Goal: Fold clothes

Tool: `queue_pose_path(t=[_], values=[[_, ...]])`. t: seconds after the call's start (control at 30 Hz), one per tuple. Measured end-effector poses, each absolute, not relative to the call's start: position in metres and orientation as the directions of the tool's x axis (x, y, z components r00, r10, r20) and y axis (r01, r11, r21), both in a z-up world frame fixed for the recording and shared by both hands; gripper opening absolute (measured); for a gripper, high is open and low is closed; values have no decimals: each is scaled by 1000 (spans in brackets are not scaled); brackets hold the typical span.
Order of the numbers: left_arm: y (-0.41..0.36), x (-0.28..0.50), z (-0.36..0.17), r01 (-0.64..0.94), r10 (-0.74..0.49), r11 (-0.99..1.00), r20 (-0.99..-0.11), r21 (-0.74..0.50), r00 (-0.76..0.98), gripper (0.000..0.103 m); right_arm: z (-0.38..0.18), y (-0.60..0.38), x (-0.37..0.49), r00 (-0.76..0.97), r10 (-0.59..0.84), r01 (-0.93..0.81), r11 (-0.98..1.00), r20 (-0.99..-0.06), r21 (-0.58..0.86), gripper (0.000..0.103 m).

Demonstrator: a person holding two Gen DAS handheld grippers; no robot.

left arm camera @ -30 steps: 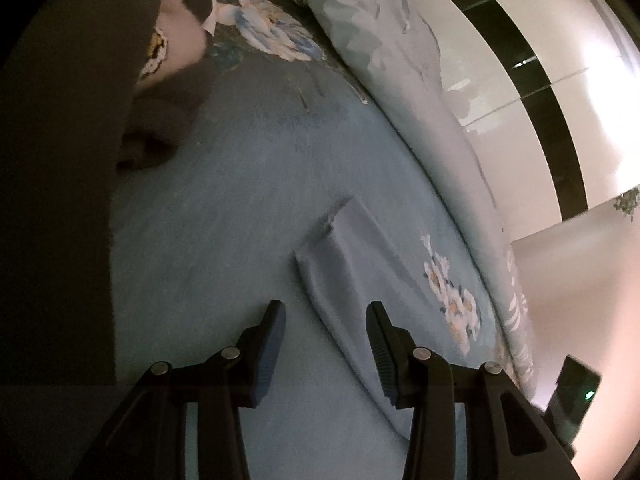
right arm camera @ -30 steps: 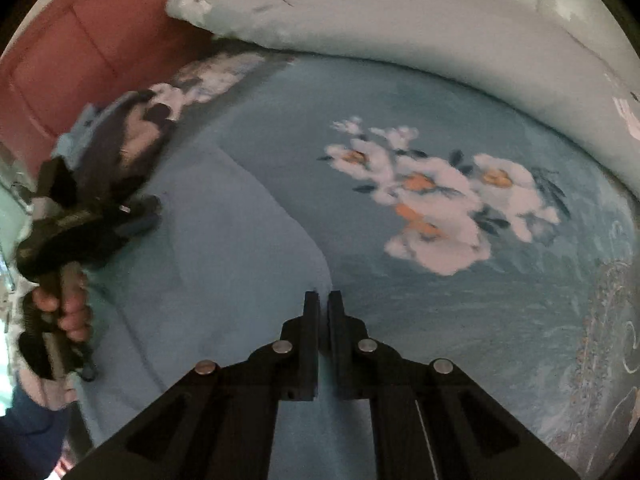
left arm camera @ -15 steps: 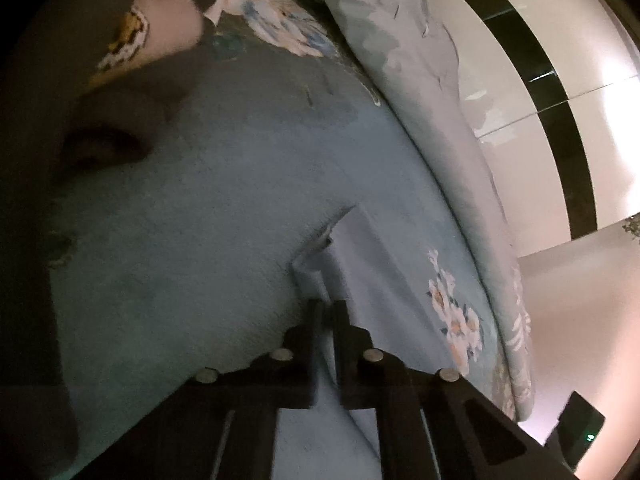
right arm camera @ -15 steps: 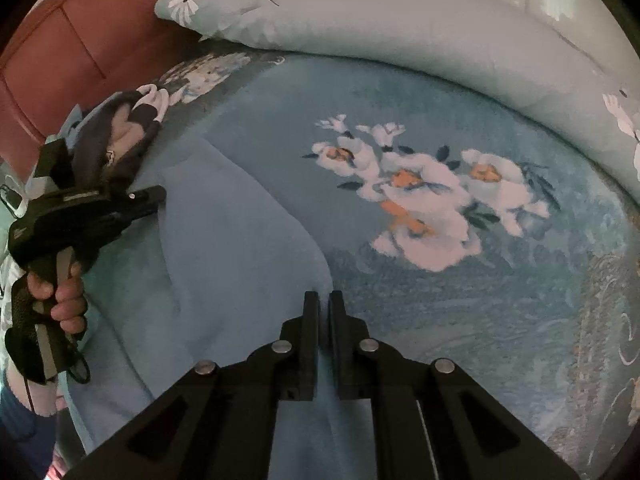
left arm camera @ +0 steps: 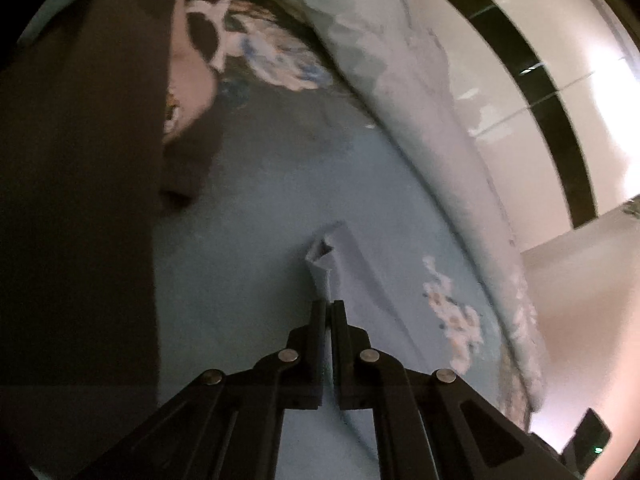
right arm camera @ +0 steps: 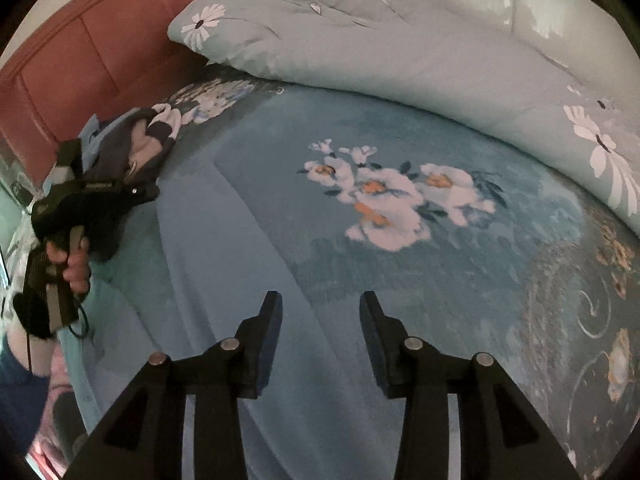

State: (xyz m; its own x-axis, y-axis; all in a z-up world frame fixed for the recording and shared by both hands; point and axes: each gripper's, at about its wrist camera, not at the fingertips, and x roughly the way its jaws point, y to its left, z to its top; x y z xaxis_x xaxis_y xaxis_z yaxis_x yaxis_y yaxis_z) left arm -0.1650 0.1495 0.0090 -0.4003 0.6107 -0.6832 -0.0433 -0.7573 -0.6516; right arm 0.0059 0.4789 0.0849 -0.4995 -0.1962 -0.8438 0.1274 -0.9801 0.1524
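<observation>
A: Where does the fold stand, on this bed (right arm camera: 460,280) with its floral sheet?

B: A pale blue garment (left arm camera: 256,280) lies spread flat across the near part of the sheet. The left gripper (left arm camera: 329,305) is clenched on a raised edge of it, a narrow ridge of cloth standing up between the fingers (left arm camera: 319,320). The right gripper (right arm camera: 320,300) has just been opening; its fingers (right arm camera: 270,320) now stand apart over the cloth with nothing between them.

A: So how should the step be done well?

B: As I read it, the left side is beginning to lift an edge for the next fold. The pinch looks shallow, so a slow carry, kept low over the bed, would guard against the cloth slipping out. The right gripper would do best taking the matching edge, so both travel together and the crease lies straight.

A: Anything that can't be made out?

B: Plenty. In the left wrist view a dark mass fills the left side, and I cannot say what it is. A dark patterned garment (right arm camera: 144,148) is heaped near the red headboard (right arm camera: 100,52), its kind unclear. The blue garment's outline blends into the sheet, so its type and far hem are uncertain. The quilt (right arm camera: 380,40) bunched along the far side hides whatever is behind it.
</observation>
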Motion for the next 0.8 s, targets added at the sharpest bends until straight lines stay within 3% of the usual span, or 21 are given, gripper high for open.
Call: queue_pose_path(t=[0.2, 0.27, 0.33, 0.57, 0.8], values=[[138, -132, 43, -145, 660, -732, -640, -666, -394, 8, 98, 488, 48, -530, -183, 104, -983, -828, 151, 41], [125, -116, 58, -180, 636, -758, -651, -627, -414, 33, 104, 493, 70, -549, -178, 90, -984, -817, 154, 42], [108, -94, 67, -178, 589, -796, -672, -579, -449, 42, 107, 498, 96, -564, -151, 67, -988, -812, 138, 44], [39, -20, 37, -47, 522, -823, -720, -567, -458, 46, 94, 514, 207, -562, -40, -114, -986, -826, 125, 45], [22, 17, -6, 92, 562, -764, -729, -639, -392, 46, 87, 532, 315, -538, 73, -277, -956, -840, 95, 45]])
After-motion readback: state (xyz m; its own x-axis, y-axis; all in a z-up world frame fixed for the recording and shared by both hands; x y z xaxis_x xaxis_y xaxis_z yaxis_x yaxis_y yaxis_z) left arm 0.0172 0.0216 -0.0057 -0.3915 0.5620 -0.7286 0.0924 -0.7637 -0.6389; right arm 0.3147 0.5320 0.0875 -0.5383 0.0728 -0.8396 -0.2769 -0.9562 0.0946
